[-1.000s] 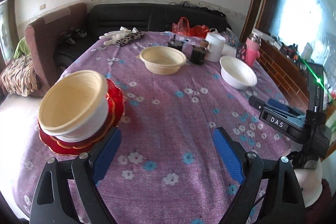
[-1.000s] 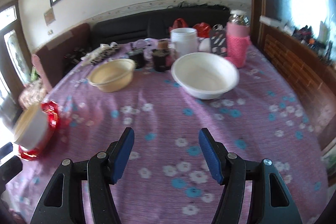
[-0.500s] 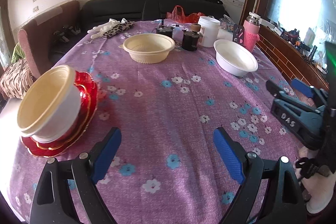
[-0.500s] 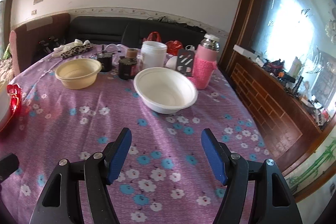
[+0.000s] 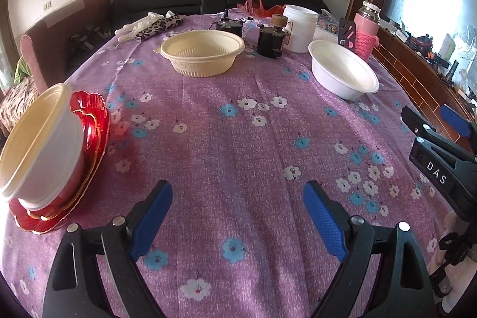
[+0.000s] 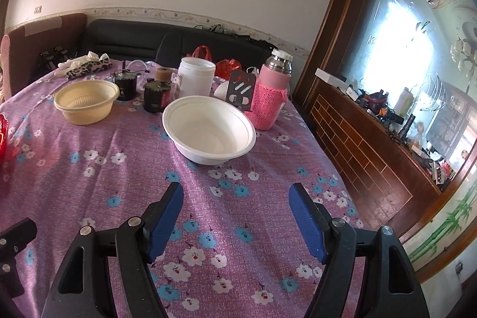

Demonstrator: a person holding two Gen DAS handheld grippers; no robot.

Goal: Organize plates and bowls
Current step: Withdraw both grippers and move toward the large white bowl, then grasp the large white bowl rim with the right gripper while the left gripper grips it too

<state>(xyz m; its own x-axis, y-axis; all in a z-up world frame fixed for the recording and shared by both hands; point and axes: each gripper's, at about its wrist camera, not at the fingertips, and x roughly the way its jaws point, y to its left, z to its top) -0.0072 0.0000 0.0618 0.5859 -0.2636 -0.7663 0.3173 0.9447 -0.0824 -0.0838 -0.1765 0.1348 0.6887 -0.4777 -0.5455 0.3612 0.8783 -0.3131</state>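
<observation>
A cream bowl nested in a white bowl [image 5: 41,145] sits on stacked red plates [image 5: 89,133] at the table's left edge. A cream bowl [image 5: 202,52] [image 6: 86,100] stands at the far middle. A white bowl [image 5: 342,73] [image 6: 208,133] stands at the far right, just ahead of my right gripper [image 6: 235,216], which is open and empty. My left gripper [image 5: 238,216] is open and empty over the near tablecloth, right of the red plates. The right gripper also shows at the right edge of the left wrist view [image 5: 441,145].
A purple flowered cloth covers the table [image 5: 238,139]. At the far end stand two dark jars [image 6: 155,94], a white tub [image 6: 195,76], a pink flask [image 6: 271,94] and a leopard-print cloth [image 6: 86,67]. A dark sofa lies behind; a wooden cabinet [image 6: 372,145] runs along the right.
Both grippers have swung to the right: the stacked bowls and red plates slid to the left edge of the views, and the white bowl now lies straight ahead of my right gripper.
</observation>
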